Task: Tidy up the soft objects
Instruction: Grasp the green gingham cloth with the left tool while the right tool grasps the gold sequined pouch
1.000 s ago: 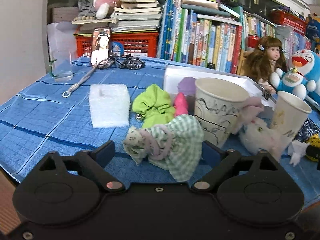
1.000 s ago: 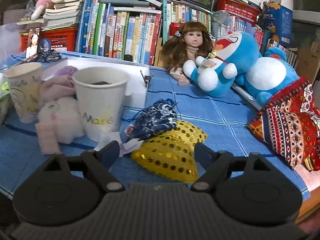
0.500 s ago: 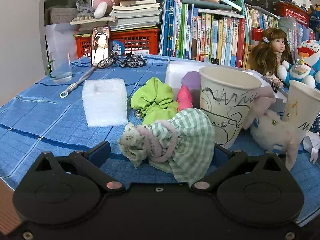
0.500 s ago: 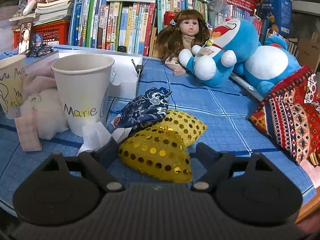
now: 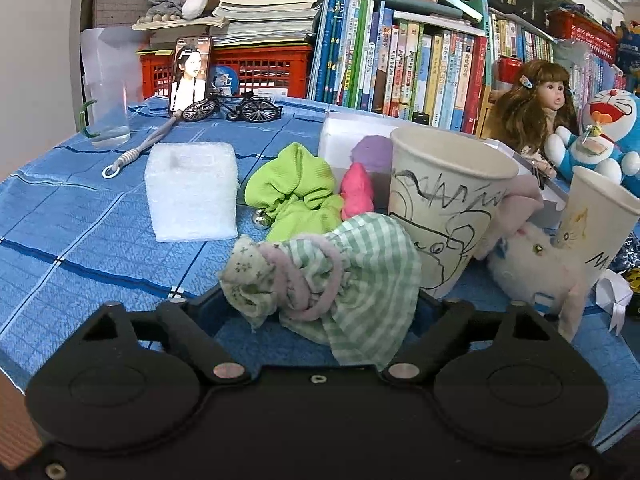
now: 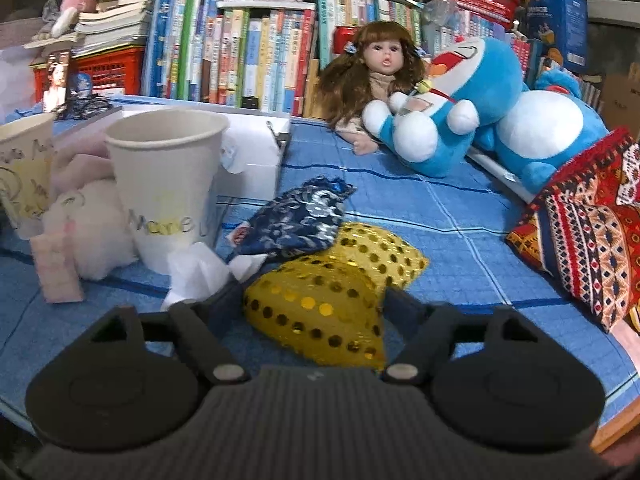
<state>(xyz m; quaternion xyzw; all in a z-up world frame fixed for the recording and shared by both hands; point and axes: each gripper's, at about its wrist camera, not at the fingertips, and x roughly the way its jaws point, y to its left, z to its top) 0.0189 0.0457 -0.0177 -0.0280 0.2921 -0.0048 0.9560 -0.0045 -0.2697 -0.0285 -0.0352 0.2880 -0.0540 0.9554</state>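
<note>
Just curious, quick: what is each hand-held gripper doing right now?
Left hand-held gripper: open, jaws either side of the green checked pouch.
Right hand-held gripper: open, jaws either side of the gold sequin pouch.

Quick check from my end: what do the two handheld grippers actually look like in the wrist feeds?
Both are matte black plastic. The left gripper has a smooth body, the right gripper a ribbed one. Each shows two round discs, angled link arms with silver pivot pins, and dark blue jaws. No cables, markings or sleeves visible.
</note>
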